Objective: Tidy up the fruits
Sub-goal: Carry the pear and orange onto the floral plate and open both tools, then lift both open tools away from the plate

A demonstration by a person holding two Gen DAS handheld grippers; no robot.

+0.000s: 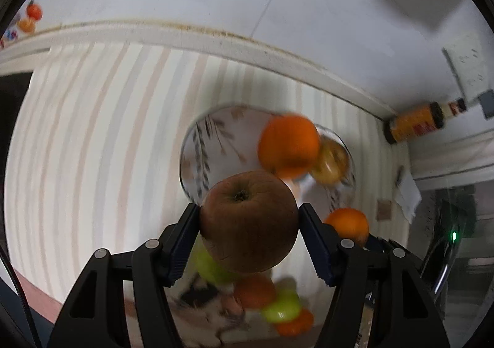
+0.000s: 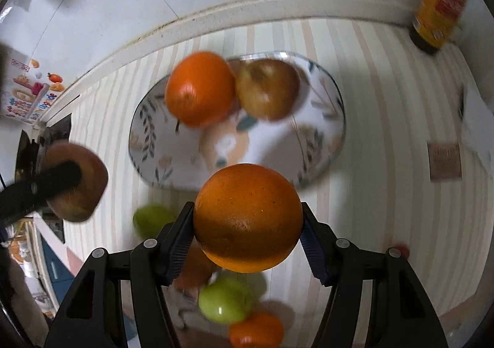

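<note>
My left gripper (image 1: 248,209) is shut on a reddish-brown apple (image 1: 248,221), held above the striped cloth. My right gripper (image 2: 246,207) is shut on an orange (image 2: 247,218). Ahead of both lies a flower-patterned plate (image 2: 324,107) bearing an orange (image 2: 199,88) and a brownish apple (image 2: 267,88) side by side. In the left wrist view the same plate (image 1: 197,144) shows that orange (image 1: 288,144) and apple (image 1: 328,162). The held apple (image 2: 74,181) appears at the left in the right wrist view. Under the grippers lie green apples (image 2: 225,301) and more oranges (image 2: 256,331), blurred.
A yellow-labelled jar (image 2: 438,5) stands at the back right by the wall trim (image 1: 216,36). A small brown card (image 2: 444,161) lies on the striped cloth (image 1: 92,131) to the right of the plate. A fruit sticker (image 2: 27,91) is on the wall at left.
</note>
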